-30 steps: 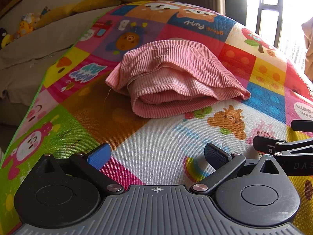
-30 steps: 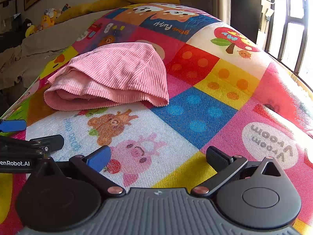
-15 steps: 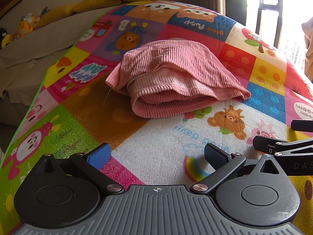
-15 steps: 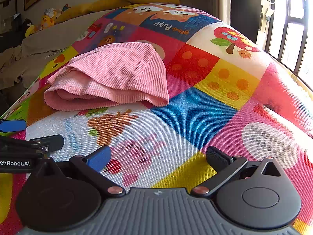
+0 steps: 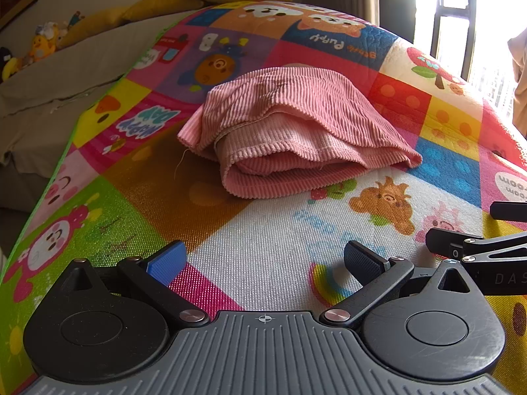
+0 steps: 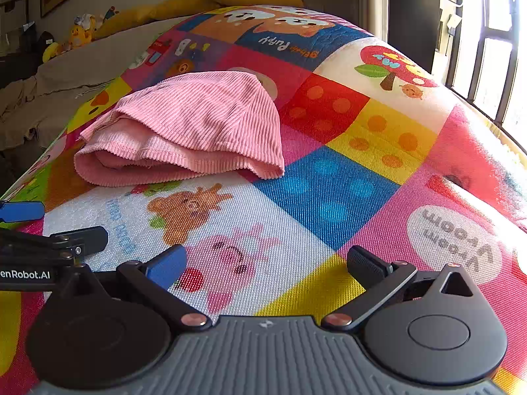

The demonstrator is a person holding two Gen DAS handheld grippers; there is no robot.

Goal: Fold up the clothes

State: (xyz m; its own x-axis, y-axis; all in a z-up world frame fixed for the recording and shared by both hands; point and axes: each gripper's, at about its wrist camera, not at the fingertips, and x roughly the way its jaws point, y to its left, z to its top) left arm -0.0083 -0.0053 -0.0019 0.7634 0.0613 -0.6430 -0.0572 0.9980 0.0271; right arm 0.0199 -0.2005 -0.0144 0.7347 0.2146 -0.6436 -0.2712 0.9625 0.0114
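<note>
Soft, light pink ribbed garment [image 5: 296,131] lies loosely folded; both the left gripper [image 5: 263,260] and right gripper [image 6: 266,263] gape empty, so pinch its stitched hem edge.

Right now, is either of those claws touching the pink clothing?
Apart. In each wrist view, bare mat lies between the open left gripper or right gripper and the pink clothing.

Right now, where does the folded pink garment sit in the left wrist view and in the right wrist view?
Left wrist view: the pink garment lies at centre, slightly above the middle, beyond the open left claw.
Right wrist view: it lies left of centre in the upper half, beyond the open right claw.
Shared landmark: the brown bear print on the play mat, just in front of the garment.
</note>
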